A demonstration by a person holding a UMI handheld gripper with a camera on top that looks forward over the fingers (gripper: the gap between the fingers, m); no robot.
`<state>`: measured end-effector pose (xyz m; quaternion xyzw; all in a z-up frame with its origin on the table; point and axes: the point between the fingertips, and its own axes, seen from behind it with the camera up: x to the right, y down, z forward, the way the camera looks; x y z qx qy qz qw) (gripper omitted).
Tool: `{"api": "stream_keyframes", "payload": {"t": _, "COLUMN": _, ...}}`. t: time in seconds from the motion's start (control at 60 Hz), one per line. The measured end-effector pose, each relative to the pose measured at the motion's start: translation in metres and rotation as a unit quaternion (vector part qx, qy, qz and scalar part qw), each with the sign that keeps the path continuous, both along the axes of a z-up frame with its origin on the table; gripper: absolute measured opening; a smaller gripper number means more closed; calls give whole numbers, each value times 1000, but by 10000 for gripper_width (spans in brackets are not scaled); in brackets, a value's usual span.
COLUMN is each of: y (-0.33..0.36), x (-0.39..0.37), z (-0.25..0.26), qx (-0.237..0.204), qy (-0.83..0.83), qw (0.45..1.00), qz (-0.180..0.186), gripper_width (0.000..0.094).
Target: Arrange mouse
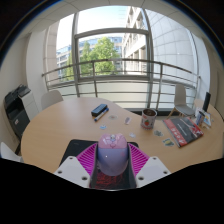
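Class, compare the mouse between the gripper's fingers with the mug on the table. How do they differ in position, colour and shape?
The mouse sits between the fingers of the hand-held gripper; the mug stands well beyond them.
The mouse looks pale pinkish; the mug is white outside and dark inside.
The mouse is a low, rounded dome; the mug is an upright cylinder, open on top.
Both are over the same wooden table.

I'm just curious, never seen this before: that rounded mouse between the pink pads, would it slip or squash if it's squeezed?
The mouse looks like hard plastic, so it should probably stay stiff. Its rounded, smooth top suggests it could slide out of the gripper unless held at the sides. It seems small, so likely light, and sits flat on a dark mat, so it is unlikely to roll.
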<state>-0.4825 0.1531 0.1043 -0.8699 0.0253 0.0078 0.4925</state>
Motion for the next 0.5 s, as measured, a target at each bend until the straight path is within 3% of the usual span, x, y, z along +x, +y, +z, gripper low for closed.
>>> {"api": "stream_keyframes", "payload": {"t": 0.133, "y": 6, "x": -41, "z": -90, "qx": -74, "qy": 0, "qw": 997, "qz": 16, "gripper_width": 491}}
{"api": "stream_keyframes", "payload": {"t": 0.25, "y": 4, "x": -49, "z": -120, "qx": -107, "qy": 3, "qw": 994, "qz": 10, "gripper_width": 555}}
{"api": "stream_keyframes", "payload": {"t": 0.3, "y": 3, "x": -49, "z": -115, "qx": -102, "qy": -9, "qw": 995, "qz": 13, "gripper_width": 599}}
{"api": "stream_keyframes", "payload": {"t": 0.367, "y": -4, "x": -51, "z": -100, "qx": -102, "qy": -16, "qw": 995, "qz": 16, "gripper_width": 842}}
{"api": "stream_keyframes", "payload": {"t": 0.5, "y": -32, "x": -50, "z": -47, "qx": -83, "qy": -37, "qw": 996, "qz": 5, "gripper_width": 853}}
